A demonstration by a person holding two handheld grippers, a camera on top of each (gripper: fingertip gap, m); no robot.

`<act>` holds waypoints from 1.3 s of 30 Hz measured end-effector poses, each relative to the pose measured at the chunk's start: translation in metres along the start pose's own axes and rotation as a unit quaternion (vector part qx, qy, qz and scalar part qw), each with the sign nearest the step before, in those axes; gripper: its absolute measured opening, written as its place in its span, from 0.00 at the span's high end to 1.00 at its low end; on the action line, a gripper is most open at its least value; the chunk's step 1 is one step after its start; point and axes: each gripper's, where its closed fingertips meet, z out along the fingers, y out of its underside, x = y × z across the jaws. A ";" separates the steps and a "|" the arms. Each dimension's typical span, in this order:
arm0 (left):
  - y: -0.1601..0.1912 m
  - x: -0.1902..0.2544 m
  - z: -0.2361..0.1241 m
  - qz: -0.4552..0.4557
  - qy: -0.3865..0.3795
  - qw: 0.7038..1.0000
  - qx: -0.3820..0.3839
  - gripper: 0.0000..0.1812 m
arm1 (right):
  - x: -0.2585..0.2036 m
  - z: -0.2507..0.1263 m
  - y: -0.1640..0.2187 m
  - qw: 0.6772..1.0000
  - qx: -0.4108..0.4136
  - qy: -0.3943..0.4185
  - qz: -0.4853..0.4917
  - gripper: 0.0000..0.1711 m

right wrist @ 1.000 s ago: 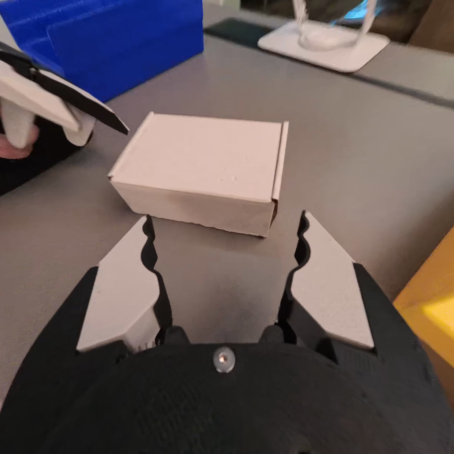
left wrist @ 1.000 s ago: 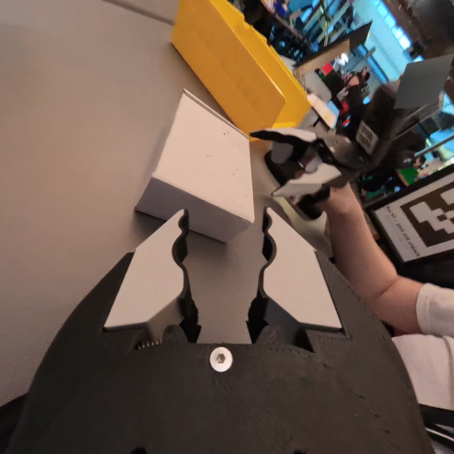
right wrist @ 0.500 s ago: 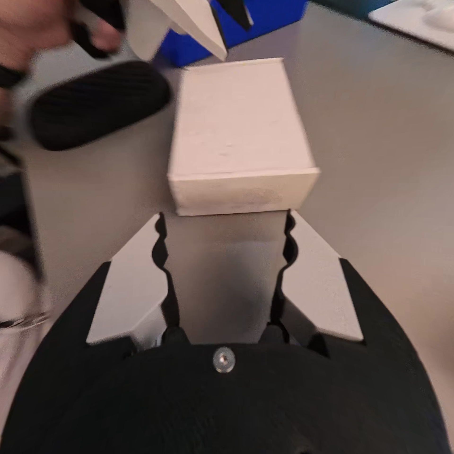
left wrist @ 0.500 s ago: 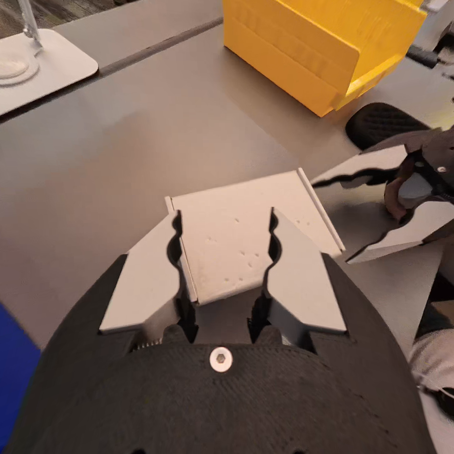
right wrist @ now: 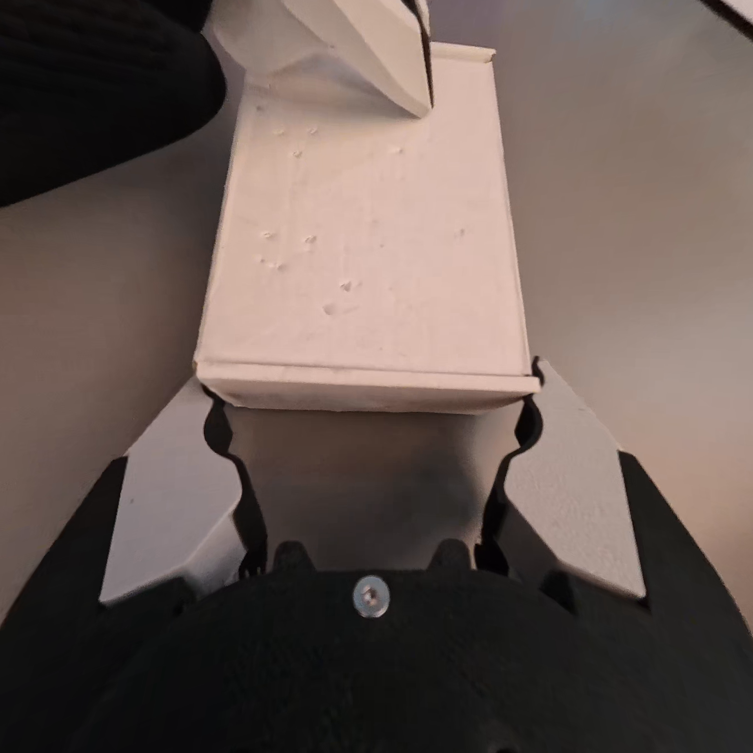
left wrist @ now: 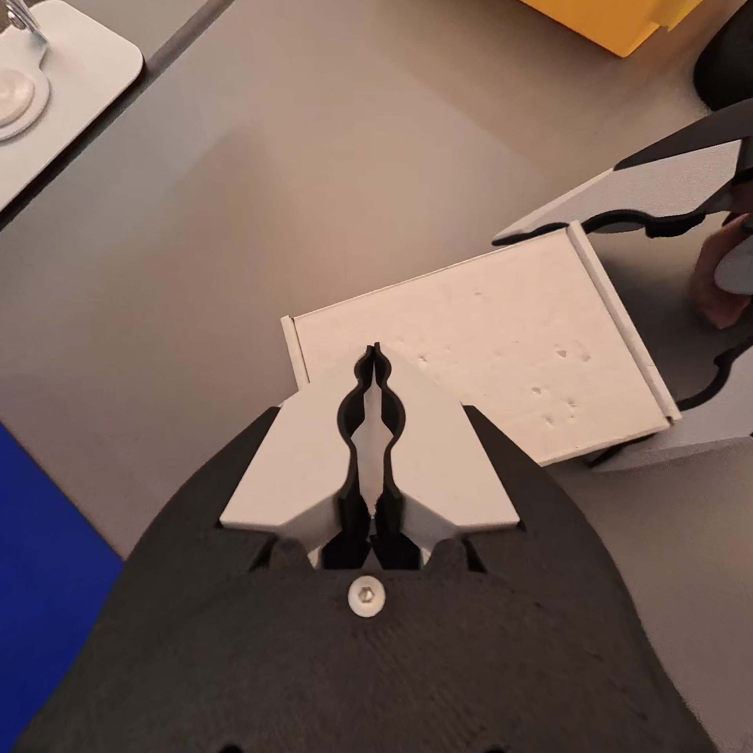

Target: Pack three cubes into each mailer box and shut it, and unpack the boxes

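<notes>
A white cardboard mailer box (left wrist: pixel 481 366) with its lid shut lies flat on the grey table (left wrist: pixel 285 183). It sits in the middle right of the left wrist view and fills the centre of the right wrist view (right wrist: pixel 362 244). Small dents are scattered over the lid. What is inside the box cannot be seen.

The left claw (left wrist: pixel 374 346) is clenched, its two white fingers pressed together so that the tips meet. The tips are over the lid near one corner of the box. In the right wrist view this claw (right wrist: pixel 423 108) comes down from the upper edge of the frame, and its point seems to touch the lid at the far end. It holds nothing.

The right claw (right wrist: pixel 373 379) is spread wide and released. Its two fingertips stand at the two near corners of the box, one on each side, very close to the cardboard or just touching it. In the left wrist view it (left wrist: pixel 611 346) enters from the right edge of the frame.

On the table, a yellow plastic bin (left wrist: pixel 570 24) shows at the upper right of the left wrist view, a blue bin (left wrist: pixel 40 529) at the lower left, and a white flat stand base (left wrist: pixel 61 81) at the upper left.
</notes>
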 end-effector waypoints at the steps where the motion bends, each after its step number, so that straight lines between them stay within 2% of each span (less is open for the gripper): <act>1: 0.000 0.000 0.000 0.001 0.000 1.000 0.001 1.00 | 0.000 0.000 -0.001 1.000 0.002 0.002 -0.008 0.17; 10: 0.000 0.002 0.000 -0.001 0.010 1.000 0.012 1.00 | -0.001 -0.001 -0.001 1.000 0.003 0.000 0.006 0.21; 14: 0.001 0.001 -0.003 0.001 0.009 1.000 0.010 1.00 | 0.000 -0.002 0.001 1.000 0.000 0.005 0.004 0.20; 15: 0.001 -0.004 -0.006 -0.005 -0.002 1.000 0.009 1.00 | 0.005 -0.004 0.002 1.000 0.001 0.017 0.011 0.15; 16: 0.000 -0.013 -0.012 -0.016 -0.023 0.999 0.019 0.94 | 0.010 -0.008 0.005 0.999 -0.002 0.027 0.023 0.12; 18: -0.003 -0.031 -0.025 -0.051 -0.052 0.996 0.048 0.82 | 0.012 -0.020 0.006 0.998 0.016 0.023 0.053 0.12; 21: 0.004 -0.030 -0.031 -0.093 -0.010 0.994 0.053 0.63 | 0.004 -0.040 -0.013 0.995 0.061 -0.016 0.074 0.12; 22: 0.009 -0.027 -0.029 -0.099 0.007 0.994 0.042 0.60 | 0.003 -0.045 -0.021 0.996 0.058 -0.027 0.062 0.12; 24: 0.017 -0.021 -0.025 -0.107 0.027 0.993 0.031 0.59 | 0.007 -0.048 -0.039 0.999 0.032 -0.027 0.034 0.12; 27: 0.024 -0.002 -0.020 -0.121 0.080 0.989 0.035 0.65 | -0.002 -0.038 -0.063 0.997 -0.043 -0.070 0.011 0.12; 28: 0.028 0.004 -0.018 -0.129 0.095 0.987 0.029 0.62 | -0.004 -0.032 -0.066 0.994 -0.072 -0.078 0.001 0.12; 31: 0.028 0.011 -0.022 -0.154 0.118 0.980 0.052 0.63 | -0.004 -0.013 -0.061 0.984 -0.160 -0.081 -0.017 0.12; 34: 0.022 0.016 -0.037 -0.187 0.147 0.966 0.098 0.65 | -0.011 0.003 -0.056 0.973 -0.213 -0.087 -0.034 0.12; 39: 0.020 0.011 -0.068 -0.193 0.134 0.954 0.186 0.68 | -0.006 0.023 -0.035 0.948 -0.307 -0.066 -0.056 0.12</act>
